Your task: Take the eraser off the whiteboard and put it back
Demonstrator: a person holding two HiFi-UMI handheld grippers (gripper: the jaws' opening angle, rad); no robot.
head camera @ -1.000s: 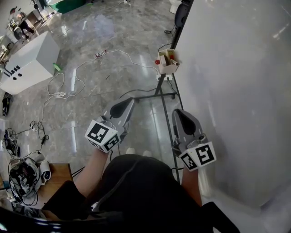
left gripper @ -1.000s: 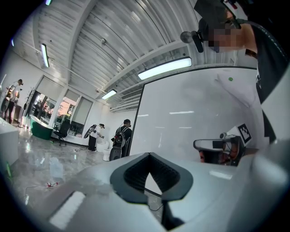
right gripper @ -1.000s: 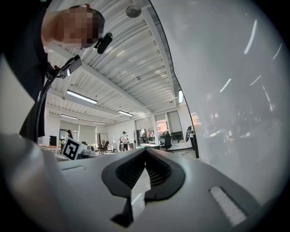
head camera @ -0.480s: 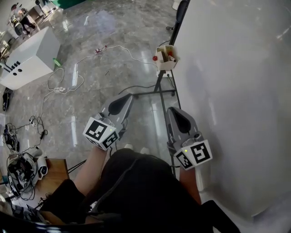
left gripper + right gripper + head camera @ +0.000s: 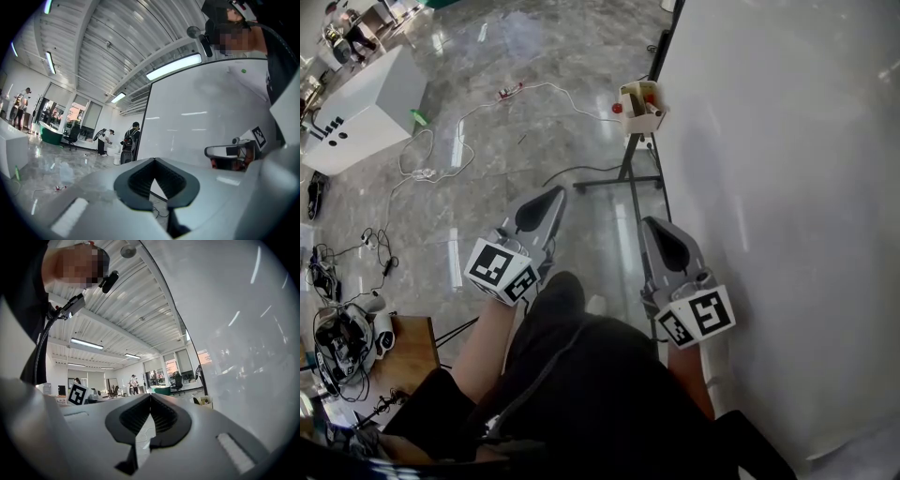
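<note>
- Whiteboard [image 5: 787, 187]: right side, white, glossy, blank; black stand [image 5: 625, 173].
- Tray [image 5: 639, 106]: cream, at its far edge, red bits inside.
- Left gripper [image 5: 556, 193], right gripper [image 5: 648, 224]: jaws closed, empty.

**Polished grey stone floor [image 5: 487, 131], head view**
A white cabinet [image 5: 358, 111] stands at 10 o'clock, with a small green object [image 5: 420, 117] just beside its corner. A white cable [image 5: 546, 85] runs from 12 o'clock toward a power strip [image 5: 423, 172] at 10 o'clock. The black whiteboard stand foot [image 5: 609, 184] rests near 12 o'clock. Black cables [image 5: 382, 267] lie at 9 o'clock, and a wooden table [image 5: 417, 345] stands at 8 o'clock.
</note>
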